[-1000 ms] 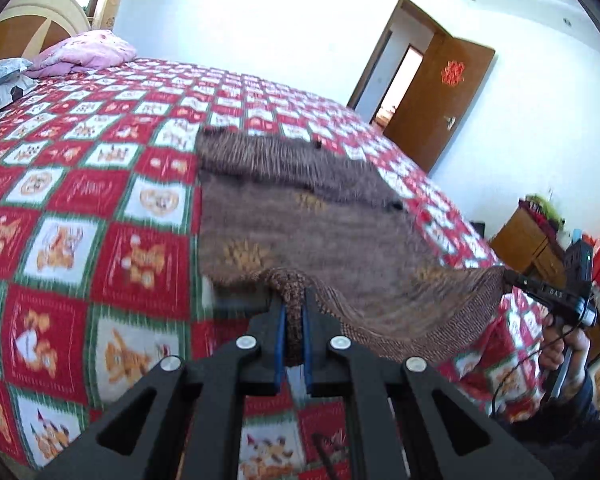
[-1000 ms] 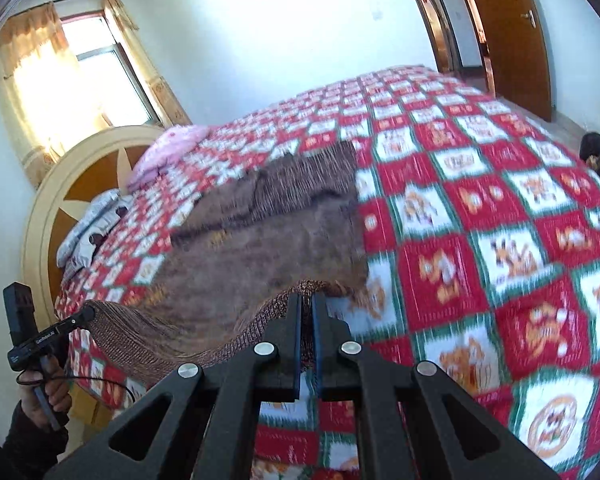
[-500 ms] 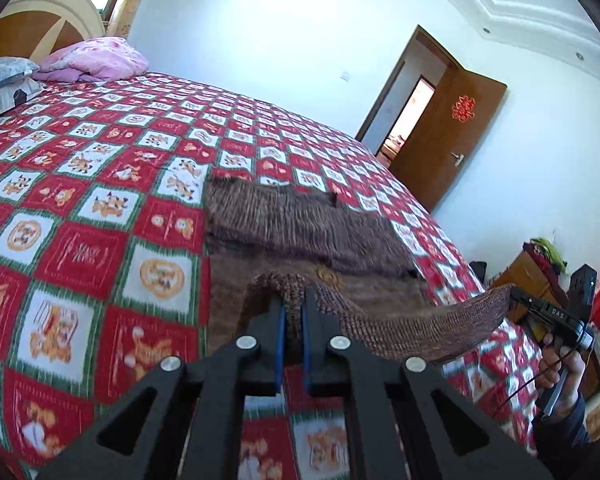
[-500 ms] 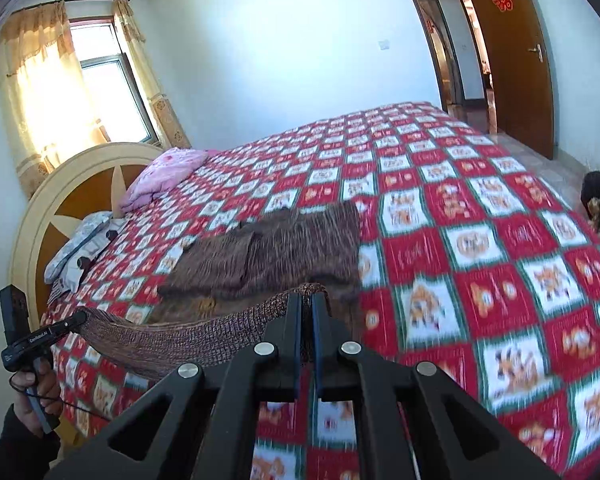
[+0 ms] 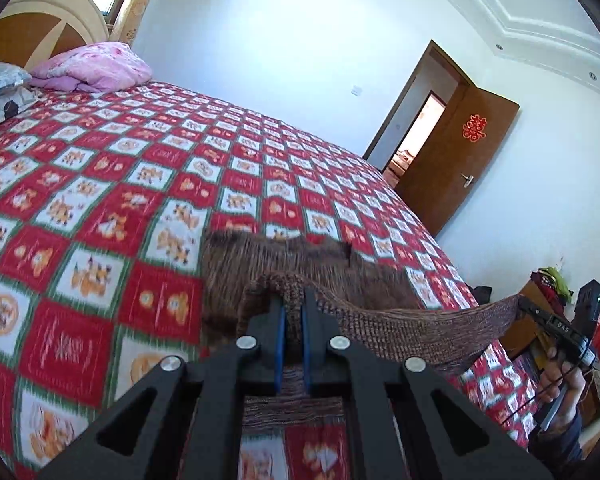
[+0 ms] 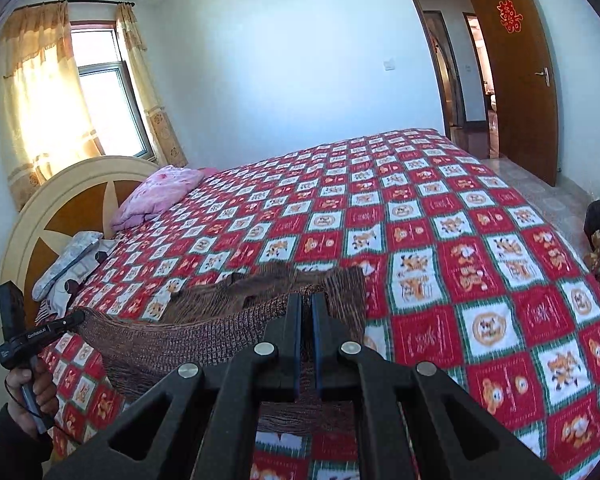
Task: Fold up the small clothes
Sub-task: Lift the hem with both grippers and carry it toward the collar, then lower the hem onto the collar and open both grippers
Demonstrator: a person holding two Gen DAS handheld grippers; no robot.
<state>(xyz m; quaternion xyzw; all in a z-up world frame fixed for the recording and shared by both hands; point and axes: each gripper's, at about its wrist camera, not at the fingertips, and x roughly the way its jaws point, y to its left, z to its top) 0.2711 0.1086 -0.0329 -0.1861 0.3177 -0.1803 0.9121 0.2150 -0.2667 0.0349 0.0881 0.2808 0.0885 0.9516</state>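
A brown knitted sweater [image 5: 300, 264] lies on the bed, its near hem lifted and stretched between both grippers. My left gripper [image 5: 292, 300] is shut on one hem corner. My right gripper [image 6: 306, 300] is shut on the other corner. The hem band [image 5: 400, 324] hangs taut in the air above the rest of the sweater [image 6: 260, 284]. The right gripper also shows in the left wrist view [image 5: 524, 306], and the left gripper shows in the right wrist view [image 6: 78, 316], each pinching its hem end. The sweater's lower body is hidden behind the raised hem.
The bed has a red, white and green checked cover [image 5: 120, 200]. A pink pillow [image 5: 96, 68] and grey bedding [image 6: 68, 264] lie by the headboard [image 6: 72, 196]. A brown door [image 6: 516, 80] stands open. A wooden cabinet with clutter [image 5: 548, 288] stands beside the bed.
Both grippers have risen and moved forward over the bed with the hem held taut. The hem now hangs over the sweater's far part, covering more of it.
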